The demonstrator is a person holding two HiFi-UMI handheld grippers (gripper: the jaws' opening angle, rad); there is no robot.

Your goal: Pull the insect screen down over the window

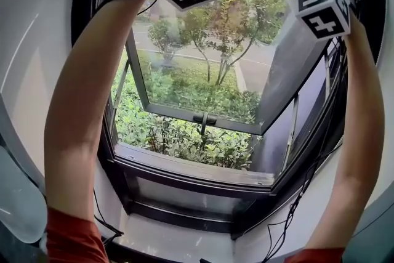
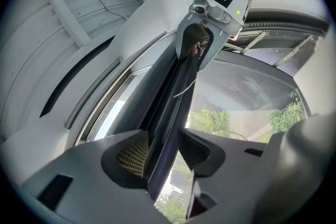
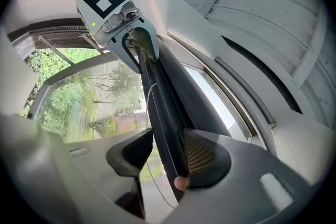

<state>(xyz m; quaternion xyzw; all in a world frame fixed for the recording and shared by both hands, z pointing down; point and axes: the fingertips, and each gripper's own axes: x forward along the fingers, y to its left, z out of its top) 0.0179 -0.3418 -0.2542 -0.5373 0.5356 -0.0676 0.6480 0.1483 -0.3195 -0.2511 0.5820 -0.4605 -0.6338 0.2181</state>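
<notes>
- Nearest us, two bare forearms [image 1: 86, 108] in red fabric sleeves [image 1: 72, 238] reach up in front of the window. We judge the step in hand to be taking hold at the top, with the pull itself not yet made.
- The left gripper [image 2: 161, 157] has its jaws apart around the slim dark bar of the insect screen [image 2: 173, 86]. The bar lies along the yellow honeycomb pad [image 2: 132, 157] on the left and stands clear of the black pad on the right.
- The right gripper [image 3: 167, 157] is spread likewise. The same bar runs between its jaws, close along the right pad and apart from the left one.
- The bar sits high at the top of the dark metal window frame [image 1: 184, 178], and the opening below looks bare of mesh.
- Next, we judge, both pairs of jaws must clamp the bar and come down together, keeping it level so it does not jam.
- Farther out, the grey-framed glass sash [image 1: 178, 113] hangs open toward the green shrubs [image 1: 178, 138].
- In the head view the marker cubes cover the jaws and the top edge cuts off the bar.
- We see no mesh anywhere.
- We cannot identify a thin pale cord [image 2: 185, 92] or a small pale round knob [image 3: 181, 182].
</notes>
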